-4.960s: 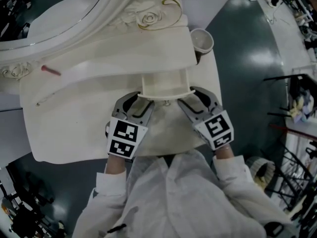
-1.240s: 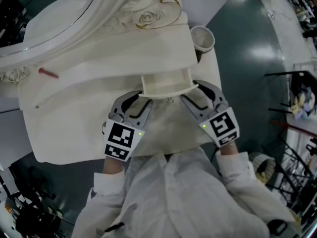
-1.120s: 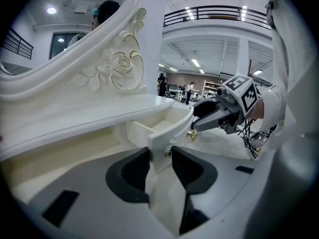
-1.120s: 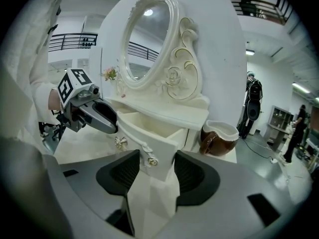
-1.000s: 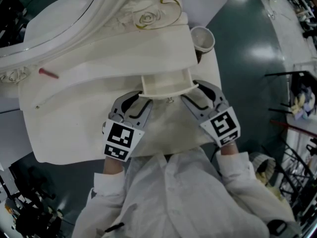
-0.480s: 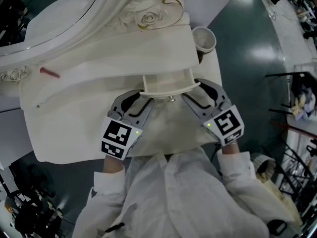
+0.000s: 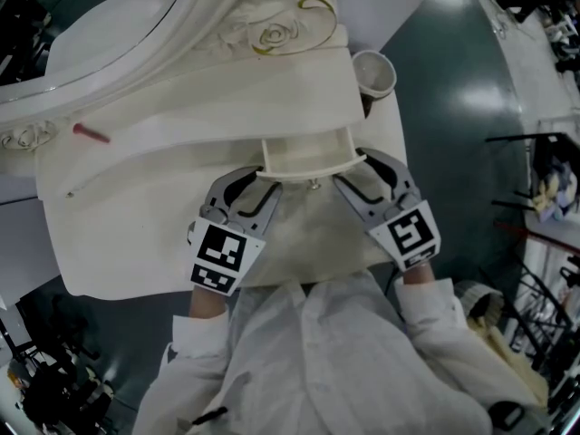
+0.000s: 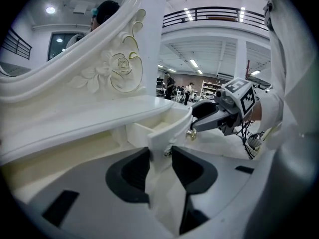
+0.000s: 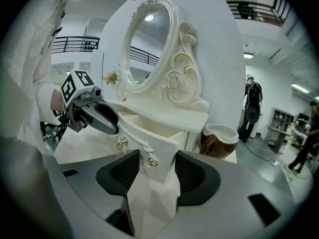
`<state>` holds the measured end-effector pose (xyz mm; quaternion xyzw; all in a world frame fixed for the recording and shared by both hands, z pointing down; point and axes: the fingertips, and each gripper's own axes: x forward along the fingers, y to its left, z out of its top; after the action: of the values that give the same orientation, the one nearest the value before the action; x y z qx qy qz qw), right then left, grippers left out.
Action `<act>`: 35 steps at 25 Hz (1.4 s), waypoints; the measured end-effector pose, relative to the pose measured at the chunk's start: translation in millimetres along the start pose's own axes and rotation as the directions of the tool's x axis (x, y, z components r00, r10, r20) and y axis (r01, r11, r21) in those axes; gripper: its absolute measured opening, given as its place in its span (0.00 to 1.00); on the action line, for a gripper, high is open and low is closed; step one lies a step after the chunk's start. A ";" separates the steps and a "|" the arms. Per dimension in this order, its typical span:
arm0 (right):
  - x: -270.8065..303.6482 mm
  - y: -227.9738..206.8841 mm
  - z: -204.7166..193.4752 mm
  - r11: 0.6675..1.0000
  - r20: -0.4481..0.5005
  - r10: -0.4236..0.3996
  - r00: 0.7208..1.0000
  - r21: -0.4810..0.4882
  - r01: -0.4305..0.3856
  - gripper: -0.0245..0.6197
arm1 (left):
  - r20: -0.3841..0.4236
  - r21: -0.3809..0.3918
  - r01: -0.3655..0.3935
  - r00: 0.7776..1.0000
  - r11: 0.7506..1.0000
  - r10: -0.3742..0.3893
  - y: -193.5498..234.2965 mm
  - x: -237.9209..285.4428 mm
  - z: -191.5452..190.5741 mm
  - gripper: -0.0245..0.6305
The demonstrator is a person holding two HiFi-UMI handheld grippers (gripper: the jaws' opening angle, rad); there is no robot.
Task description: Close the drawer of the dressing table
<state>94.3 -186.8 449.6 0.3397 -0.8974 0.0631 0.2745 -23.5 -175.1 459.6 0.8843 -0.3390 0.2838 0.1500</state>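
Observation:
The white dressing table (image 7: 136, 234) has its small middle drawer (image 7: 304, 152) standing partly out. My left gripper (image 7: 265, 185) holds the left end of the drawer front (image 8: 158, 136), with a pad against each side of it. My right gripper (image 7: 349, 176) clasps the right end of the drawer front (image 9: 160, 156) the same way. A small metal knob (image 7: 314, 184) sits on the front between the two grippers. The left gripper view also shows the right gripper (image 8: 197, 125) across the drawer. The right gripper view shows the left gripper (image 9: 113, 127) in turn.
A brown and white cup (image 7: 373, 72) stands at the table's back right corner, close to the drawer. A small red thing (image 7: 92, 134) lies on the left of the top. The carved mirror frame (image 7: 272, 34) rises behind. Dark floor lies to the right.

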 end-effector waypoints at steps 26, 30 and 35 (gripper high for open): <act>20.1 -14.4 -4.5 0.999 -0.050 -0.047 0.998 0.001 0.047 0.36 | -0.035 -0.016 -0.063 0.997 0.998 0.062 21.0 16.2 -2.1 0.25; 22.4 -16.0 -4.9 0.998 -0.052 -0.058 0.997 0.007 0.058 0.36 | -0.035 -0.022 -0.069 0.997 0.997 0.068 23.2 18.6 -2.4 0.25; 25.4 -19.5 -4.4 0.997 -0.040 -0.067 0.997 0.022 0.068 0.36 | -0.029 -0.029 -0.086 0.996 0.996 0.085 26.2 21.2 -0.9 0.25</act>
<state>93.1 -214.9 465.5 0.3718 -0.8790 0.0707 0.2902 -28.9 -204.6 475.1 0.8625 -0.3789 0.2972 0.1560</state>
